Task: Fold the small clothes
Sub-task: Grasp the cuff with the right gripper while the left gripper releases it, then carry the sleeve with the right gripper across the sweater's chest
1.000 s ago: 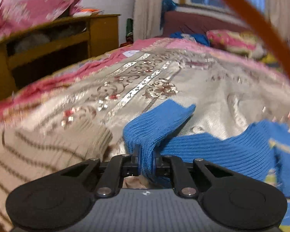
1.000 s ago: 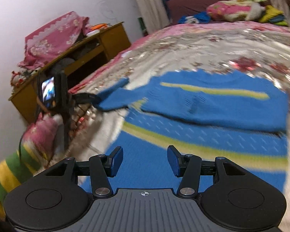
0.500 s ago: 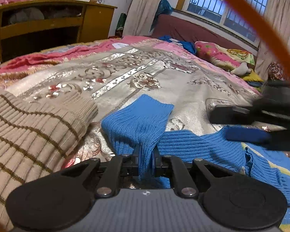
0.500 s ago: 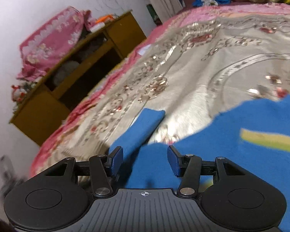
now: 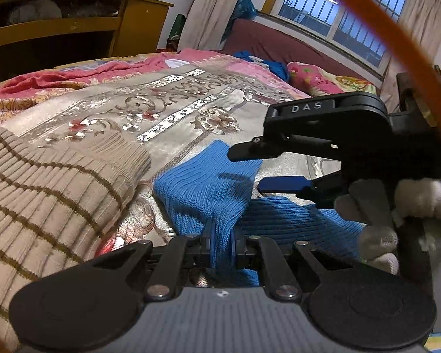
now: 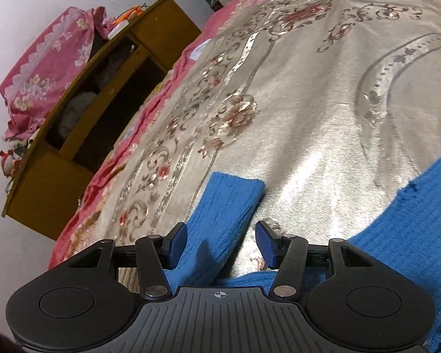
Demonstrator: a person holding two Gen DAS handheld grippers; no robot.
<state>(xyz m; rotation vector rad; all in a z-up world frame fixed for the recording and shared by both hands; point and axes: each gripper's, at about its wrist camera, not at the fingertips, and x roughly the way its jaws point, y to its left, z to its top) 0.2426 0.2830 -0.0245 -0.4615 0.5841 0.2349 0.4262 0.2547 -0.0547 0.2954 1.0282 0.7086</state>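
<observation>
Left gripper [image 5: 222,242] clamps the blue sweater's sleeve [image 5: 208,188]; right gripper [image 6: 222,242], jaws apart, straddles its cuff; next, close and fold inward.

Bare silver floral bedspread [image 6: 308,123] beyond the blue ribbed knit sleeve [image 6: 220,211] was open. Beige striped knit sweater [image 5: 50,194] blocked the left; the right gripper [image 5: 250,167] crowded the sleeve's cuff.

A blue knit sweater [image 5: 294,220] lies on the bed, low and to the right in the left wrist view; it is soft and ribbed; its sleeve [image 5: 208,188] sticks out to the left and far, with the square cuff end [image 6: 235,188] flat on the bed; near the camera the sleeve is bunched up and pinched.
</observation>
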